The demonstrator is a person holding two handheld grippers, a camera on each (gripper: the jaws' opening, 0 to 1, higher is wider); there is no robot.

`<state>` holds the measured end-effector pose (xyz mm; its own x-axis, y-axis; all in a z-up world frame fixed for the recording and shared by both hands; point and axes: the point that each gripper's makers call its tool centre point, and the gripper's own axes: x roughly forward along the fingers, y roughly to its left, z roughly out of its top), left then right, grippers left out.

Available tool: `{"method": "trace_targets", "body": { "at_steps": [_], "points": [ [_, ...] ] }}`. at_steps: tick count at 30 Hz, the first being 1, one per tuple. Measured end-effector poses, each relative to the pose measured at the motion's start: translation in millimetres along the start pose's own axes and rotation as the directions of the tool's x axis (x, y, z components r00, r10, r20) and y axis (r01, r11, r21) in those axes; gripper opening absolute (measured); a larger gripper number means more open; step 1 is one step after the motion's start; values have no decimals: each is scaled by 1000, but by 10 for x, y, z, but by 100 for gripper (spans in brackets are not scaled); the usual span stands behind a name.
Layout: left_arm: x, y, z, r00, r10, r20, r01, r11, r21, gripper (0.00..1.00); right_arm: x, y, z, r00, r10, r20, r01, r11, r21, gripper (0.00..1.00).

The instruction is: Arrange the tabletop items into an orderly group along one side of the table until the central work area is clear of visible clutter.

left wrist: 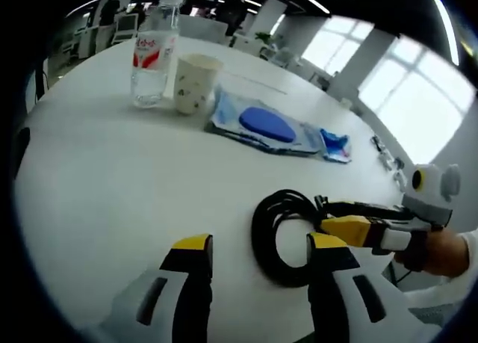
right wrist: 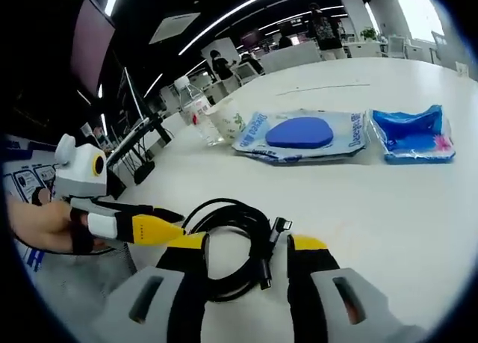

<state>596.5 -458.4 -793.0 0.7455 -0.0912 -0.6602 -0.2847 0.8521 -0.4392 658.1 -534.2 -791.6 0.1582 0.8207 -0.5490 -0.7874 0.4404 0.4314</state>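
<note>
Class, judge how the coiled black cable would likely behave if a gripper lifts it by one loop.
The black cable lies in loose, untied loops, so it would probably sag and uncoil. Its free plug end may dangle and swing. It looks thin, so likely light.

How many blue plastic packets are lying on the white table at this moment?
2. A large flat blue-and-white plastic packet lies beside the patterned paper cup, and a smaller crumpled bright-blue packet lies at the large one's far end from the cup. None looks hidden.
</note>
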Motion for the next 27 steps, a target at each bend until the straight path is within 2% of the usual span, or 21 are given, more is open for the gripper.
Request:
{"method": "trace_targets", "body": {
  "at_steps": [2,4,6,7,8,10,11,12,15,17,22,27],
  "points": [
    [22,0,-13,1000,-3,-6,3,1000,7,42,-1,-14,-21,1000,-4,-5,4,1000,-10,34],
    [28,-16,-31,1000,-5,-15,5,1000,-5,38,10,-36,-69,1000,-8,-26,8,1000,-16,28],
    [45,-41,-56,1000,-12,-23,12,1000,-6,33,8,-60,-124,999,-19,-50,17,999,-32,15],
    [56,-61,-75,999,-20,-30,20,1000,1,30,7,-120,-138,997,-53,-60,50,997,-56,10],
    [62,-63,-82,999,-23,-33,24,1000,10,27,26,-53,-126,999,-20,-48,18,999,-43,10],
    [85,-83,-165,996,-39,-80,41,999,19,16,31,-64,-158,998,-24,-55,23,1000,-20,9],
    [89,-73,-190,996,-25,-91,26,1000,14,13,40,-64,-152,998,-25,-57,23,1000,-21,9],
    [79,-52,-149,997,-13,-71,15,999,33,10,44,-60,-152,998,-24,-61,23,999,-23,9],
    [48,-58,-150,997,-23,-80,23,1000,-7,7,35,-52,-155,997,-20,-73,20,1000,-12,9],
    [22,-41,-126,997,-12,-76,13,1000,9,0,38,-43,-147,997,-23,-73,22,1000,-14,9],
    [26,32,-79,998,0,-62,0,1000,-7,0,41,-2,-108,998,-9,-64,8,1000,-16,8],
    [14,0,-2,999,-11,-39,10,1000,-26,0,37,-22,-33,999,-6,-44,5,1000,-7,8]
  ]
}}
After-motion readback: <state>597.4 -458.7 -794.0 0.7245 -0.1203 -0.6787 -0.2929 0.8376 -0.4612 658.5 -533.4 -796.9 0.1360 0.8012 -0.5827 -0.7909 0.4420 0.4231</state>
